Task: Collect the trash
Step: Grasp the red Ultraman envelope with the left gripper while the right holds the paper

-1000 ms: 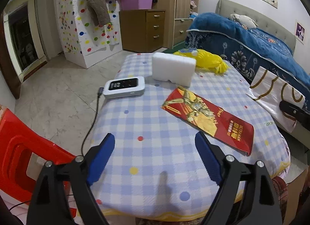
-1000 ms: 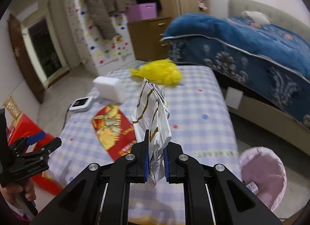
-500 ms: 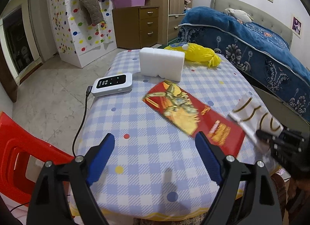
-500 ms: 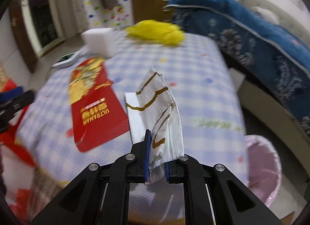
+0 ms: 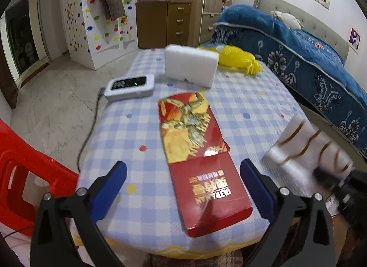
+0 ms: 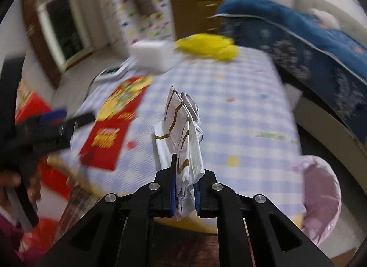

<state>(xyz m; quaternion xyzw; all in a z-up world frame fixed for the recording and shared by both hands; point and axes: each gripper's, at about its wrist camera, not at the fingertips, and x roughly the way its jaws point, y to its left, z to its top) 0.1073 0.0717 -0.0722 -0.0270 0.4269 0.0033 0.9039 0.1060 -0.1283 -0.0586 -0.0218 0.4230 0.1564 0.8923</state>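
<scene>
My right gripper is shut on a crumpled white wrapper with gold stripes and holds it above the near edge of the checked table. The wrapper also shows blurred in the left wrist view, at the right. My left gripper is open and empty, low over the near table edge, straddling a flat red packet. A pink-lined trash bin stands on the floor to the right of the table. A yellow bag lies at the far end.
A white foam block and a white device with a cable sit on the far half of the table. A red plastic chair stands left. A blue-covered bed runs along the right.
My left gripper has swung so the red packet now lies between its fingers. My right gripper has moved with the wrapper, staying at the near right of the table.
</scene>
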